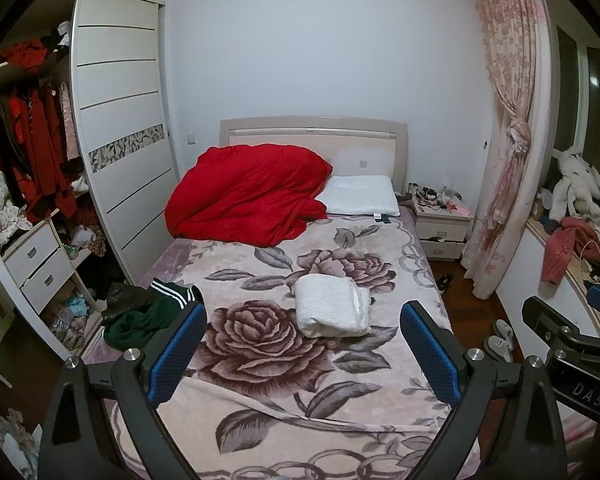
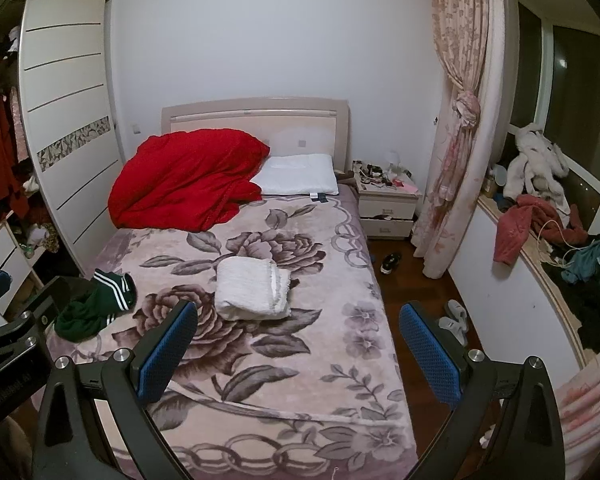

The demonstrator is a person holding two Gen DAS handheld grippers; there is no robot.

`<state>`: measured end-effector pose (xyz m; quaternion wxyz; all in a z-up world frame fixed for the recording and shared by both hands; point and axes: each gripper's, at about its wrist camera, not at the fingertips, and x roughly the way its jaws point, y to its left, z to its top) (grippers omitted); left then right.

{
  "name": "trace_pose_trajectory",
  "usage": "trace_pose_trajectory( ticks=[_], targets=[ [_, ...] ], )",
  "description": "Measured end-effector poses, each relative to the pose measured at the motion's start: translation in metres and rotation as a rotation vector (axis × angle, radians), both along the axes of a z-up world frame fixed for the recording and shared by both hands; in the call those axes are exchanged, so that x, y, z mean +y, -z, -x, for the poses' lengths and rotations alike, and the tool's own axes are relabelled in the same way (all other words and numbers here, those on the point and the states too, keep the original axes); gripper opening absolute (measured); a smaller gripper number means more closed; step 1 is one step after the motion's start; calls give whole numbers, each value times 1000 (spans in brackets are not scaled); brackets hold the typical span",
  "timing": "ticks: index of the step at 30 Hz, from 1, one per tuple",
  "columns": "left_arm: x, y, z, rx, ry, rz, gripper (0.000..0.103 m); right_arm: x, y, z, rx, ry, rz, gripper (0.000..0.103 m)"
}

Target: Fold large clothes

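Observation:
A folded white garment (image 1: 332,311) lies in the middle of the bed (image 1: 260,364); it also shows in the right wrist view (image 2: 253,289). A crumpled dark green garment with white stripes (image 1: 150,310) lies at the bed's left edge, also seen in the right wrist view (image 2: 96,306). My left gripper (image 1: 302,354) is open and empty, held above the foot of the bed, short of the white garment. My right gripper (image 2: 298,350) is open and empty, held to the right of the left one, over the bed's right edge.
A red duvet (image 1: 248,196) and a white pillow (image 1: 360,194) lie at the head. An open wardrobe (image 1: 32,168) stands left. A nightstand (image 1: 442,226), a curtain (image 1: 504,160), slippers (image 2: 454,320) and a cluttered window ledge (image 2: 548,240) are on the right.

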<state>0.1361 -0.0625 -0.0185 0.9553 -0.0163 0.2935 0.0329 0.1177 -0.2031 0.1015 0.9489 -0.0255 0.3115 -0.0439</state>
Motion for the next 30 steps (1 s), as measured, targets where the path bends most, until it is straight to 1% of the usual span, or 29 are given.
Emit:
trace_pose_trajectory(
  ticks=[10, 18, 30],
  targets=[
    [1, -1, 1, -1, 0, 2, 99, 2, 1, 5, 0, 6, 0, 102],
    [0, 1, 2, -3, 1, -1, 99, 7, 1, 20, -8, 18, 0, 103],
    [1, -1, 4, -7, 1, -4, 99, 14, -1, 31, -15, 30, 6, 103]
  ],
)
